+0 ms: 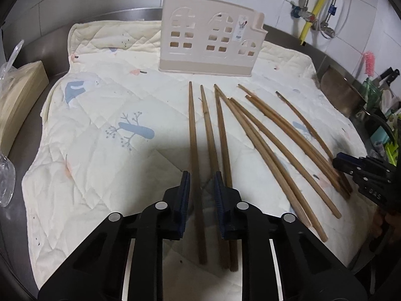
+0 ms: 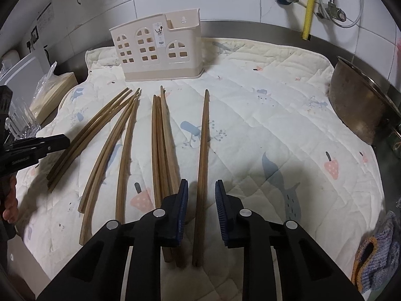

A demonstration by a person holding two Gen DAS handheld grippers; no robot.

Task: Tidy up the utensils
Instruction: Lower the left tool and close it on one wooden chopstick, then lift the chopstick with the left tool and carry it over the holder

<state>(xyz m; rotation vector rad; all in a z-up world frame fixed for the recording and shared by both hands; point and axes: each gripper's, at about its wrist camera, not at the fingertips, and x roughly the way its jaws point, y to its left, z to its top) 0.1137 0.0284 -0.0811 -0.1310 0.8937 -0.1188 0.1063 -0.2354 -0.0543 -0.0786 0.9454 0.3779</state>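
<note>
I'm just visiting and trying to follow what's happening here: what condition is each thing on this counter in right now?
Beige plastic house-shaped utensil holder: upright, no utensils visible inside.
Brown wooden chopsticks: lying loose on the quilted cloth, none in the holder.
Left tool: jaws apart, straddling chopsticks, not pinching.
Right tool: jaws apart around one chopstick, not pinching.
Metal bowl: tilted on its side.

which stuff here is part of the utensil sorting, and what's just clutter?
In the job:
- wooden chopsticks spread on the quilted mat
- beige utensil holder at the back
- left gripper and right gripper, each with a chopstick between its fingers

Lying about:
- metal bowl
- knitted cloth
- glass
- wall pipes
</note>
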